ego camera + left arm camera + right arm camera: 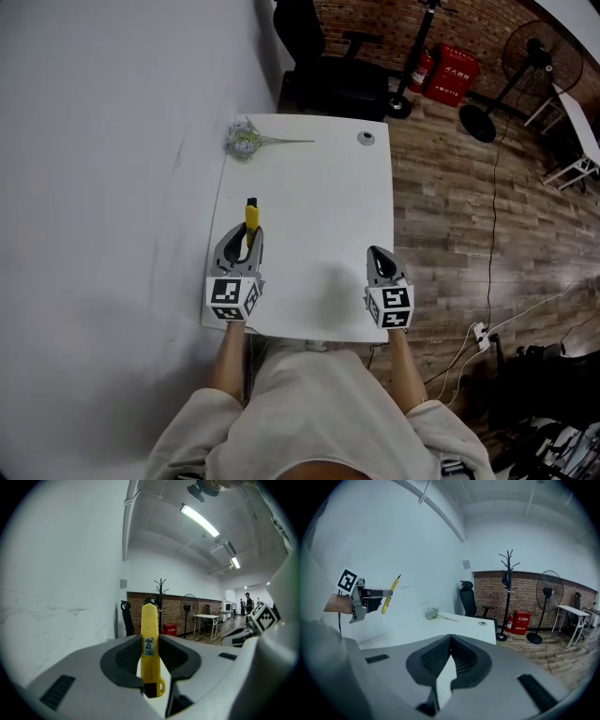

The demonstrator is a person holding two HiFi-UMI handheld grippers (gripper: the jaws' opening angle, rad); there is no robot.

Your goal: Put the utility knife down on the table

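A yellow utility knife (251, 217) with a black tip sticks forward out of my left gripper (246, 242), which is shut on its handle above the left side of the white table (319, 206). In the left gripper view the knife (149, 644) stands clamped between the two grey jaws, nose pointing away and slightly up. The right gripper view shows the knife (390, 595) and the left gripper (383, 594) held in the air over the table's left side. My right gripper (377, 255) hovers over the table's right front part, jaws touching at the tips with nothing between them (450, 641).
A small bunch of pale flowers (246, 141) lies at the table's far left corner, and a small round grey object (366, 138) sits near the far right corner. A white wall runs along the left. A black office chair (323, 66) stands behind the table.
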